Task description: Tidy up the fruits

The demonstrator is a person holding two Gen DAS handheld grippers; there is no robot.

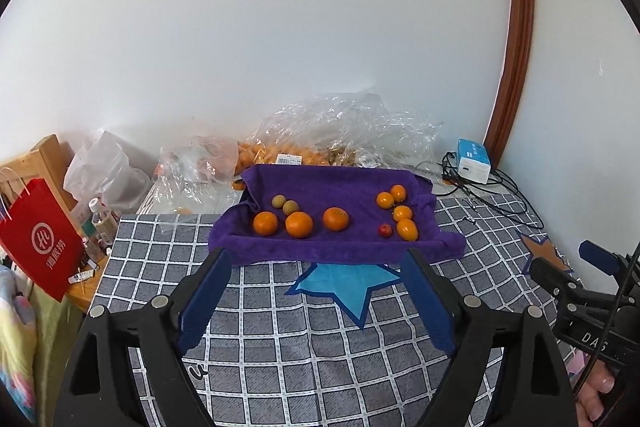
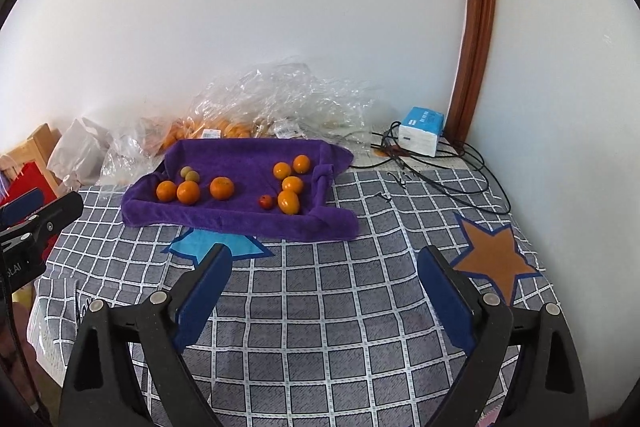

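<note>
3 oranges [image 1: 299, 224] left on purple towel [image 1: 344, 247], 4 kumquats [image 1: 402, 213] right on it, my left gripper [image 1: 318, 291] and right gripper [image 2: 324, 287] gaping wide, holding nothing

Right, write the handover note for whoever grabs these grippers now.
Left gripper: open, empty, hovering short of the purple towel.
Right gripper: open, empty, over the checked cloth.
On the towel: three larger oranges and two greenish fruits on the left; four small oranges and one small red fruit on the right.
Done: nothing picked up at this moment; fruit lies loosely in two clusters.
Left: the sorting itself; the red fruit sits among the small oranges.
</note>
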